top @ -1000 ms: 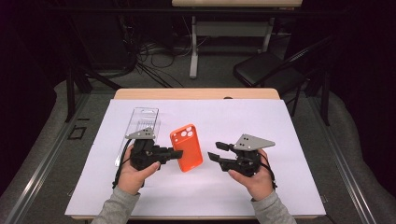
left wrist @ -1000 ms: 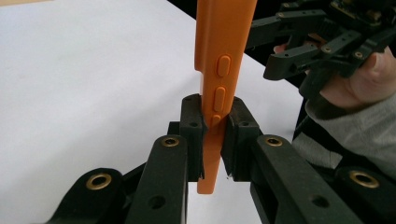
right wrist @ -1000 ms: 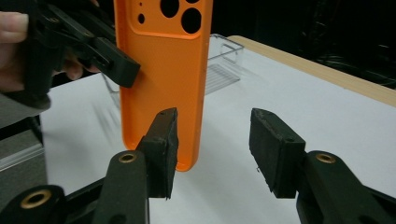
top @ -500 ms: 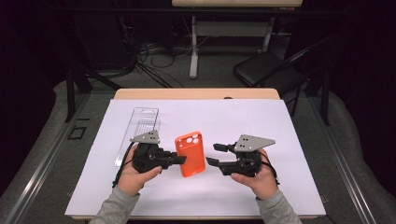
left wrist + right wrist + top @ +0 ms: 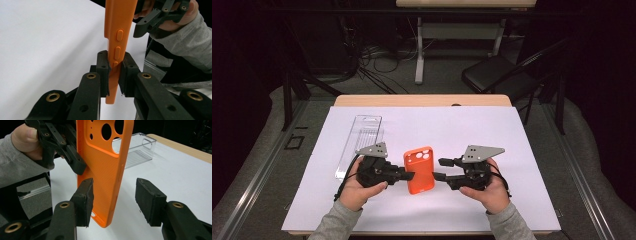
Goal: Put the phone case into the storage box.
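Above bare white sheet [image 5: 522, 150], left gripper [image 5: 408, 175] fingers clamp orange case [image 5: 420, 170] edge; right gripper [image 5: 438, 169] fingers half-open, closing.

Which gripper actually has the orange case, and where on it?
Left gripper clamps the orange phone case by its button-side edge; right gripper is open around the opposite edge.

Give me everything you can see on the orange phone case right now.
The orange phone case looks like soft matte plastic, empty, with round camera holes near its top and raised side buttons. It is held up off the white table cover. The left gripper clamps one long edge. The right gripper straddles the opposite edge, jaws open.
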`<state>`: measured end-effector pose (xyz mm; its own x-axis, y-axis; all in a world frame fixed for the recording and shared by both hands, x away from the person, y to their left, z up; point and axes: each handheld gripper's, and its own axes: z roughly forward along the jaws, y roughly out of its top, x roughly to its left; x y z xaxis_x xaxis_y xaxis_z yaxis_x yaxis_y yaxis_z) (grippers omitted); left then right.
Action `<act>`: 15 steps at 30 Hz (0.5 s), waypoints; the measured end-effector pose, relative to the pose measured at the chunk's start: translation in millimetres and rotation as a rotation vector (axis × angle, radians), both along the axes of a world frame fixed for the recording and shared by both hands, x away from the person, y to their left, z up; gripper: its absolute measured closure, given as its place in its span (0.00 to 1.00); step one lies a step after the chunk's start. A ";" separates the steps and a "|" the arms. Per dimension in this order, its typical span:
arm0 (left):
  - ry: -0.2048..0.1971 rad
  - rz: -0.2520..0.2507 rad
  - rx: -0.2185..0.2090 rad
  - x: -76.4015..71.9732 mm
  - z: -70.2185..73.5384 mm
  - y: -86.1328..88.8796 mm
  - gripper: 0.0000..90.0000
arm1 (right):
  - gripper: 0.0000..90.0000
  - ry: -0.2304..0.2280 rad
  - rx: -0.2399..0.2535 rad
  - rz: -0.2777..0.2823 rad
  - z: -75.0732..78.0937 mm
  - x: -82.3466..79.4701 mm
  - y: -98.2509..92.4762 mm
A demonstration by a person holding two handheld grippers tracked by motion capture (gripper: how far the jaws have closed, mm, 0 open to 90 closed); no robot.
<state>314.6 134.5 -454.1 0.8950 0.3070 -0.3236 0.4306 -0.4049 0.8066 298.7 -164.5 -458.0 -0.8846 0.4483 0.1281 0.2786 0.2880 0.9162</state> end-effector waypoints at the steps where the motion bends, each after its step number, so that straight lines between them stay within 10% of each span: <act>1: 0.000 -0.004 0.000 -0.3 0.0 -0.5 0.89 | 0.54 0.000 0.002 0.006 0.0 -0.1 -0.1; 15: 0.004 -0.041 0.013 -2.2 -1.8 -5.9 0.89 | 0.62 0.016 -0.018 0.053 -2.7 -0.7 0.6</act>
<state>312.5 128.5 -455.9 0.9057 0.2742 -0.3234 0.4165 -0.4325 0.7996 298.0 -163.9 -460.7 -0.9050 0.4035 0.1350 0.2774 0.3189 0.9063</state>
